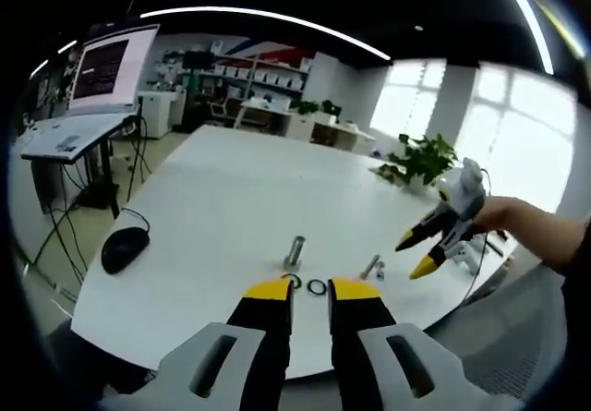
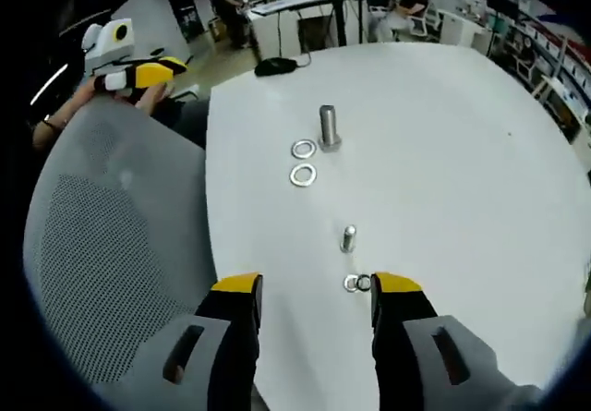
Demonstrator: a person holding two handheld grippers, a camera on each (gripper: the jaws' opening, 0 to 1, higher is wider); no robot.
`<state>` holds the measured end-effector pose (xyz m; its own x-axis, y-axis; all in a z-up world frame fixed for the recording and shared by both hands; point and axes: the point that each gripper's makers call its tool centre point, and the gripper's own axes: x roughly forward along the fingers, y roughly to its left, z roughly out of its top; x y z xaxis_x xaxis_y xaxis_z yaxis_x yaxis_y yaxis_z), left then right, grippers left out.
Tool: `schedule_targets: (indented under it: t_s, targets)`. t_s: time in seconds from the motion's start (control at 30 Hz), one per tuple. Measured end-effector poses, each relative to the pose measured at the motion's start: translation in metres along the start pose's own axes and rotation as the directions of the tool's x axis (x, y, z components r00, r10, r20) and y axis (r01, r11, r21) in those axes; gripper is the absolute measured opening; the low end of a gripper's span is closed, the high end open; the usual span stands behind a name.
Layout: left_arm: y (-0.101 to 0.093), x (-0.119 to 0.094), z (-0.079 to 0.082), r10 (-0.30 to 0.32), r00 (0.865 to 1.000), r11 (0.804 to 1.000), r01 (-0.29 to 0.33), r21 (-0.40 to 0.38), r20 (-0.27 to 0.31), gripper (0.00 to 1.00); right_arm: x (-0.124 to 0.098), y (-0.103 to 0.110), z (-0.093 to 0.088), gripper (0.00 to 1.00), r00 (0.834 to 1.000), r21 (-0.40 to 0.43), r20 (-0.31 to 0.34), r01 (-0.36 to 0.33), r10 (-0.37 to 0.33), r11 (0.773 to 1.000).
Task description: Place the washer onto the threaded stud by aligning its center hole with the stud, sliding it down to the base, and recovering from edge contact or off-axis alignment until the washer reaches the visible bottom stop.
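Washers lie flat on the white table point(image 2: 443, 152), none of them on a stud. In the right gripper view, two large washers sit just beside the base of the tall threaded stud point(image 2: 328, 126): the first large washer point(image 2: 303, 148) is nearer to the stud and the second large washer point(image 2: 303, 175) is close to it, apart from the stud. The stud stands upright on its wider base. Closer to the camera stands a small bolt point(image 2: 348, 237), also upright, and two small washers point(image 2: 357, 284) lie near it, just beside the tip of one jaw.

The right gripper point(image 2: 307, 286) has its jaws wide apart and nothing is between them; its yellow tips hover low over the near edge of the table. A grey mesh chair point(image 2: 102, 245) is beside the table on the left of this view.

In the left gripper view, the left gripper point(image 1: 310, 289) has its jaws only a little apart, with a narrow gap, and it holds nothing. Its tips are just before the large washers, and the stud stands behind them. The other gripper comes in from the right of this view, held by a hand point(image 1: 503, 215), its jaws open. A black computer mouse point(image 1: 124, 247) rests on the table near its far-left edge, and a green plant point(image 1: 420, 160) stands beyond the table
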<state>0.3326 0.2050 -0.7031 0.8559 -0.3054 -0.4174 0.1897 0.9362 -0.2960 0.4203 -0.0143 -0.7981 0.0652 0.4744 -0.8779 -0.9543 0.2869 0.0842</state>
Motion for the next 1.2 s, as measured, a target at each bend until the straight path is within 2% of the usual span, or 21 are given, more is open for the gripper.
schedule_targets:
  t_s: [0.1, 0.2, 0.3, 0.47, 0.53, 0.7, 0.8, 0.87, 1.03, 1.2]
  targets:
    - [0.0, 0.0, 0.0, -0.001, 1.0, 1.0, 0.001, -0.009, 0.0, 0.12, 0.004, -0.003, 0.002, 0.49, 1.0, 0.001, -0.018, -0.003, 0.003, 1.0]
    - [-0.001, 0.0, -0.001, 0.0, 1.0, 1.0, 0.0, -0.006, -0.004, 0.12, 0.013, 0.009, 0.0, 0.51, 0.996, 0.058, -0.055, -0.073, 0.076, 0.996]
    - [-0.001, 0.0, -0.001, 0.003, 1.0, 1.0, -0.003, -0.007, -0.01, 0.12, 0.023, 0.008, 0.003, 0.49, 0.995, 0.058, -0.064, -0.075, 0.079, 0.995]
    - [-0.001, -0.001, -0.002, 0.005, 1.0, 1.0, -0.005, -0.007, -0.019, 0.12, 0.03, 0.005, 0.003, 0.46, 0.996, 0.053, -0.074, -0.049, 0.053, 0.997]
    - [0.0, -0.001, -0.003, 0.006, 1.0, 1.0, -0.007, -0.009, -0.02, 0.12, 0.032, 0.001, 0.003, 0.48, 0.998, -0.013, -0.059, -0.038, 0.037, 0.999]
    - [-0.001, -0.001, -0.004, 0.007, 0.999, 1.0, -0.007, -0.007, -0.032, 0.12, 0.038, -0.004, 0.001, 0.44, 0.999, 0.03, -0.031, -0.01, 0.011, 0.999]
    - [-0.001, 0.0, -0.006, 0.007, 0.999, 1.0, -0.007, -0.005, -0.04, 0.12, 0.041, -0.009, -0.007, 0.44, 0.998, -0.007, -0.061, 0.014, -0.014, 1.0]
    - [-0.001, -0.001, -0.006, 0.008, 0.999, 1.0, -0.008, -0.008, -0.041, 0.12, 0.043, -0.012, -0.004, 0.43, 0.999, -0.042, -0.037, 0.017, -0.019, 0.999]
    - [-0.001, -0.001, -0.005, 0.009, 0.999, 1.0, -0.01, -0.013, -0.033, 0.12, 0.043, -0.018, -0.006, 0.37, 0.999, -0.04, -0.017, 0.038, -0.039, 0.998]
    - [-0.001, -0.001, -0.006, 0.006, 0.999, 1.0, -0.006, -0.011, -0.036, 0.12, 0.045, -0.024, -0.009, 0.36, 0.998, -0.033, -0.005, 0.056, -0.056, 0.998]
